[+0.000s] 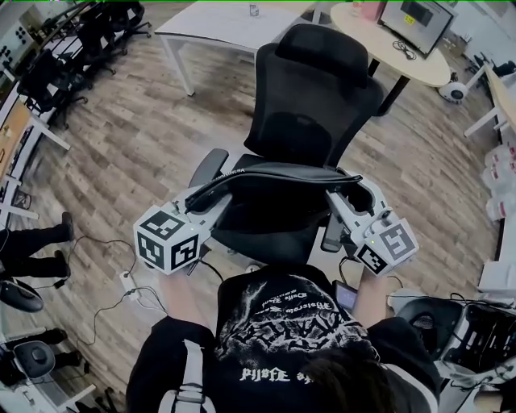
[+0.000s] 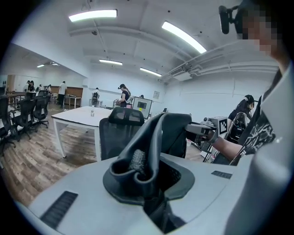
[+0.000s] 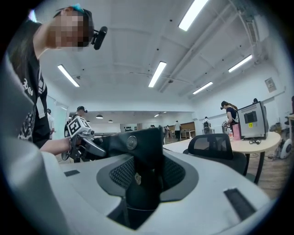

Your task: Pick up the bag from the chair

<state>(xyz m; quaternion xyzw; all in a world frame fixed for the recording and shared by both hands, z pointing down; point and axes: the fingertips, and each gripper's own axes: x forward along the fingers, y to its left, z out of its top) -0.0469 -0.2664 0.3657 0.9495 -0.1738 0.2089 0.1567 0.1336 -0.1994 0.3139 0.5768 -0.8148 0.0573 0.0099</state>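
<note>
White desk (image 1: pixel 230 24) stands behind the chair (image 1: pixel 310 105); left tongs (image 2: pixel 143 172) and right tongs (image 3: pixel 142 181) each grip the bag (image 1: pixel 282 171) above it.

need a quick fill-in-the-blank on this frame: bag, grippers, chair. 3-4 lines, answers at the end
1. The black bag is clamped by ___ of the two grippers.
2. The left gripper and the right gripper hold it stretched ___ them.
3. It is held above the seat of an office chair coloured ___.
4. The floor around the chair is ___ planking.

Missing words: both; between; black; wood
</note>
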